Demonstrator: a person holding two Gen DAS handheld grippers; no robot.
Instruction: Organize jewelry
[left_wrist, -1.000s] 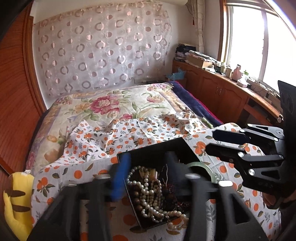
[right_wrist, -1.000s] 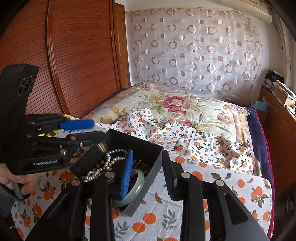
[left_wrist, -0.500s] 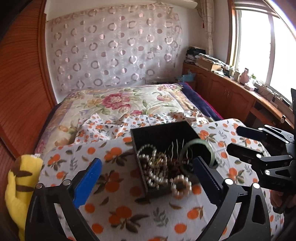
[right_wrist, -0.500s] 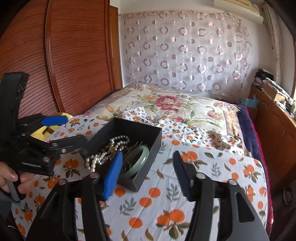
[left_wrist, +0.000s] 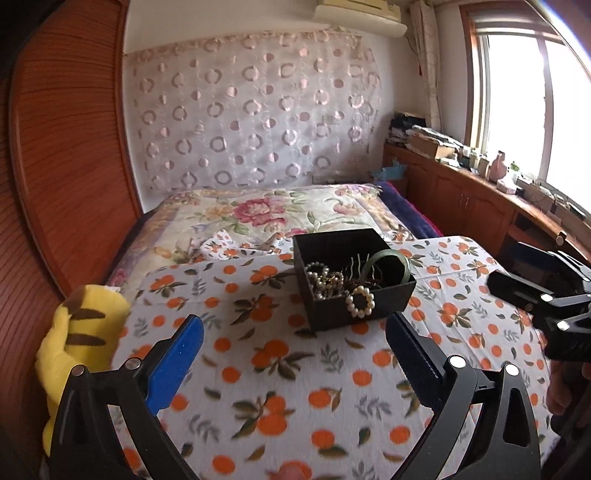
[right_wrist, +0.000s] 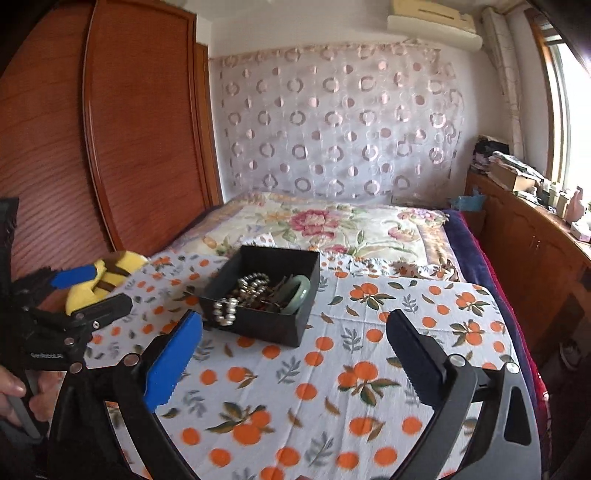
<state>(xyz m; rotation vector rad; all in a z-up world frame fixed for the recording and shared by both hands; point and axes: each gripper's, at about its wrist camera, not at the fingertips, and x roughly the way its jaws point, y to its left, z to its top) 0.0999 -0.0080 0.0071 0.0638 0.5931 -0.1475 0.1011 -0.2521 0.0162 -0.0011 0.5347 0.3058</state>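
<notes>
A black open box (left_wrist: 373, 304) sits on an orange-print cloth (left_wrist: 266, 362) on the bed. It holds pearl strands (left_wrist: 321, 280), a pearl bracelet (left_wrist: 360, 301) hanging over its near wall, a green bangle (left_wrist: 386, 264) and dark hair pins. The box also shows in the right wrist view (right_wrist: 269, 325), with the bangle (right_wrist: 297, 293) and pearls (right_wrist: 251, 282). My left gripper (left_wrist: 295, 354) is open and empty, well short of the box. My right gripper (right_wrist: 295, 347) is open and empty, also short of the box.
A yellow striped plush toy (left_wrist: 79, 332) lies at the cloth's left edge. A floral quilt (left_wrist: 266, 214) covers the bed behind. A wooden wardrobe (right_wrist: 110, 147) stands left, a wooden counter (left_wrist: 480, 199) with clutter under the window right.
Both grippers have opened wide and pulled back and up from the box. The box with the jewelry stays on the cloth.
</notes>
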